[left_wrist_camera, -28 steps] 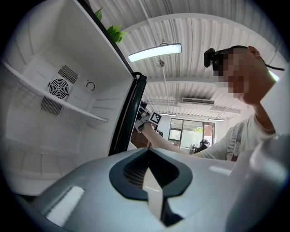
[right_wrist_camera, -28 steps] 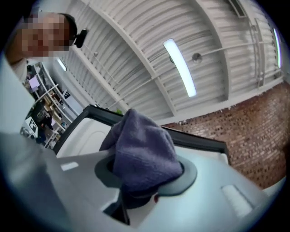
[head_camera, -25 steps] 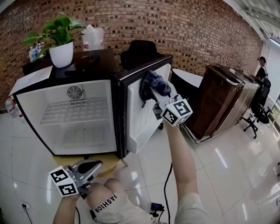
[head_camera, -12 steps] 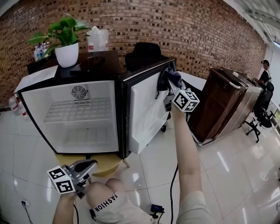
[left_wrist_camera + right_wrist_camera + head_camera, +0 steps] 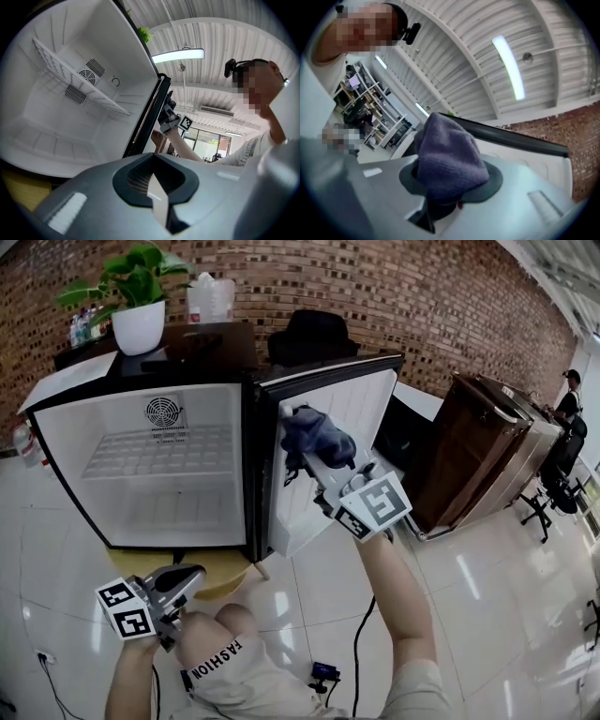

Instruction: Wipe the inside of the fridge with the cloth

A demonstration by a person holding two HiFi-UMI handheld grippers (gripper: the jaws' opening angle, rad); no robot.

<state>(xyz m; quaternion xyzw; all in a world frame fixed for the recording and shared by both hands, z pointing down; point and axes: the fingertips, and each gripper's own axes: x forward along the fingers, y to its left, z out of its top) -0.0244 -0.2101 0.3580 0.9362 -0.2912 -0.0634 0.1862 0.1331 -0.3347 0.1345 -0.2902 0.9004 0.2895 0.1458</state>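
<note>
The small black fridge (image 5: pixel 56 451) stands open, with a white inside and a wire shelf (image 5: pixel 155 456). Its door (image 5: pixel 370 404) is swung out to the right. My right gripper (image 5: pixel 320 461) presses a dark blue cloth (image 5: pixel 317 439) against the upper inner face of the door. Its jaws are closing, with the bunched cloth (image 5: pixel 447 157) between them. My left gripper (image 5: pixel 190 577) hangs low in front of the fridge, shut and empty. In the left gripper view the fridge's inside (image 5: pixel 70 117) fills the left half.
A potted plant (image 5: pixel 138 320) and a plastic jug (image 5: pixel 208 298) stand on the fridge top. The fridge rests on a yellow stand (image 5: pixel 220 568). A black chair (image 5: pixel 314 338) is behind the door, a brown cabinet (image 5: pixel 473 451) to the right. A cable (image 5: pixel 356 634) lies on the floor.
The right gripper has carried the cloth from the door's top edge down and left onto the door's inner face. The left gripper has hardly moved.
</note>
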